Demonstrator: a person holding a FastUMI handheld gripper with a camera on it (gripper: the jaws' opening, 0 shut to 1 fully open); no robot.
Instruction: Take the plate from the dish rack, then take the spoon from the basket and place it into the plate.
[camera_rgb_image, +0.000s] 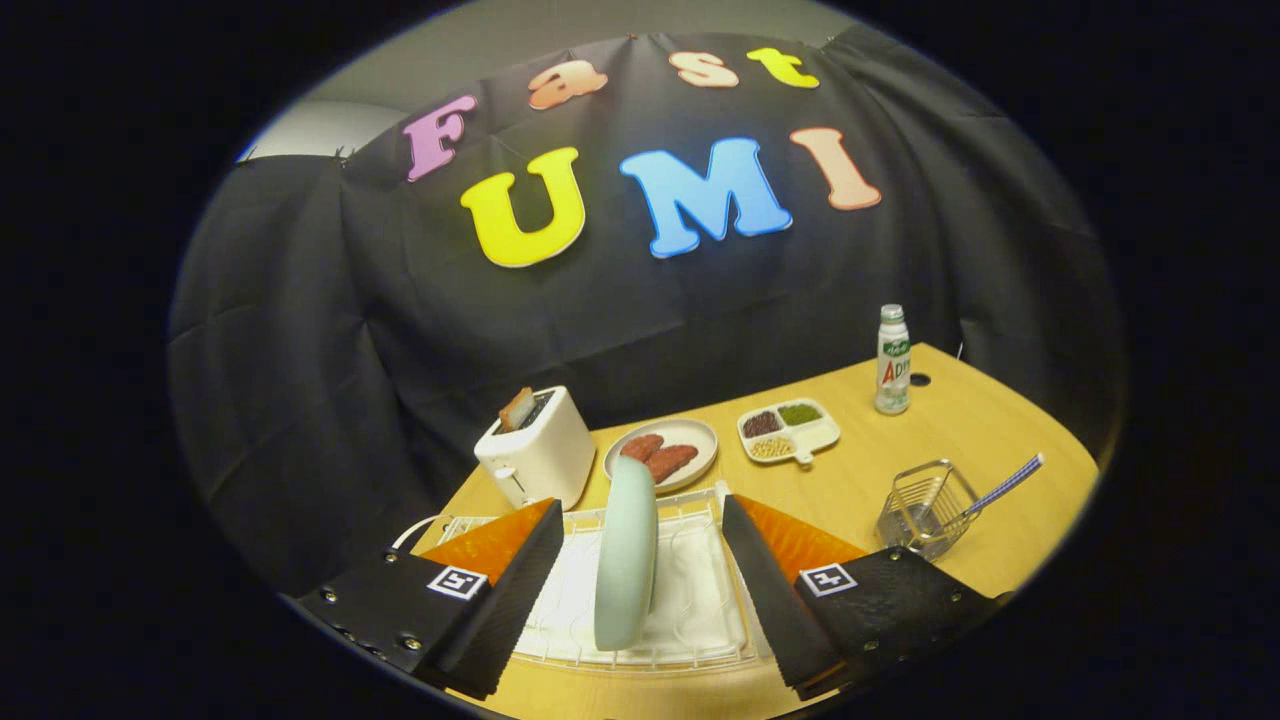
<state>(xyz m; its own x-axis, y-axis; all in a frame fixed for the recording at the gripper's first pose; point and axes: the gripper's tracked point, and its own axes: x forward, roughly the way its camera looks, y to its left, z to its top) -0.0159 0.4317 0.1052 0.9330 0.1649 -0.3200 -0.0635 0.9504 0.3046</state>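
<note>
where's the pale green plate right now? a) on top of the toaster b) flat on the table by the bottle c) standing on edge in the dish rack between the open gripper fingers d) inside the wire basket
c: the pale green plate stands on edge in the white dish rack, in the gap of the open gripper, neither finger touching it.

I see a black cloth (640, 300) hanging in folds as the back wall, pale grey wall (480, 40) above it at eleven o'clock. At five o'clock a light wooden table (960, 430) glows under warm light.
</note>
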